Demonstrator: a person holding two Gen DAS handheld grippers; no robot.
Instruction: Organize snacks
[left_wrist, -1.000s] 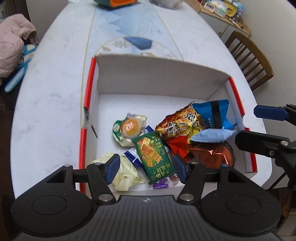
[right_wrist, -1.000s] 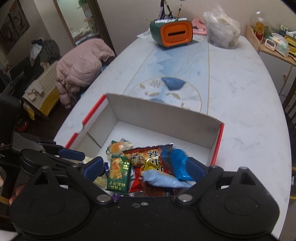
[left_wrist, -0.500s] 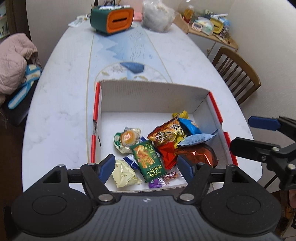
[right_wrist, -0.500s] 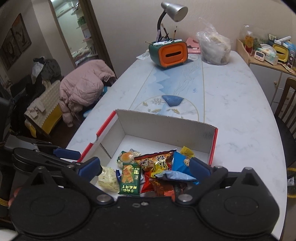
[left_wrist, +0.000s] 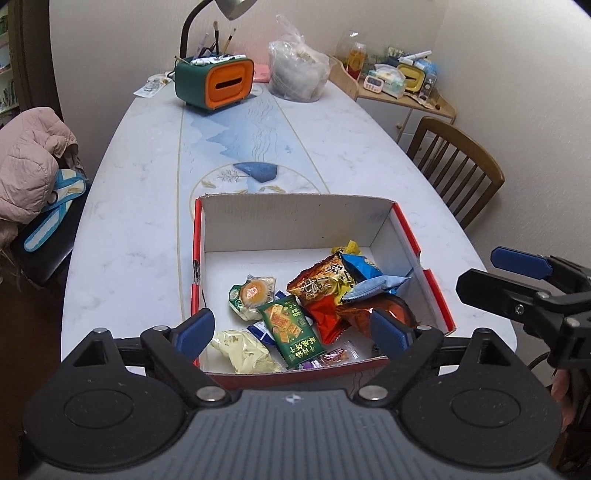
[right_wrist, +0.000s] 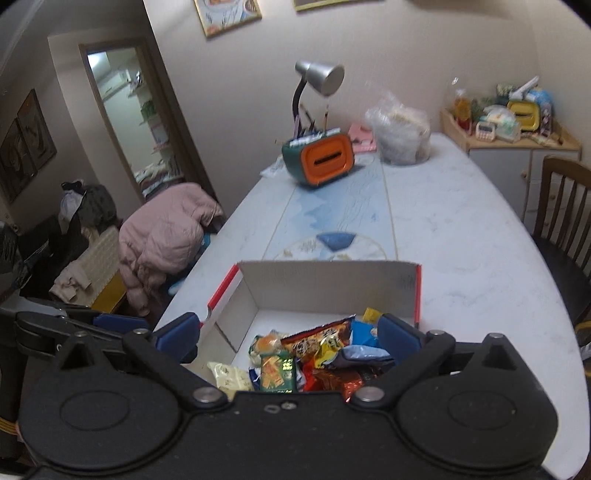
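Snacks (left_wrist: 314, 314) are lying piled in the box's (left_wrist: 295, 221) near right corner, below and ahead of both tongs; left tongs (left_wrist: 291, 330), nearer and empty, have just been opening; right tongs (right_wrist: 288, 334) are gaping empty.

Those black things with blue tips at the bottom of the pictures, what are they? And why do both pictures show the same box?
They are claws, tools a person holds, one in each hand. Each claw carries a camera looking out along its two fingers, so you get two pictures of one scene. One picture is from the left claw, the other from the right claw. The claw poking in at the right of the left picture is the right one.

On the table sits a cardboard box with red edges. Inside lie snacks: a green cracker packet, a pale yellow packet, a round cake in a wrapper and some shiny bags.

Both claws are open and hold nothing. The left one's jaws have just been opening.
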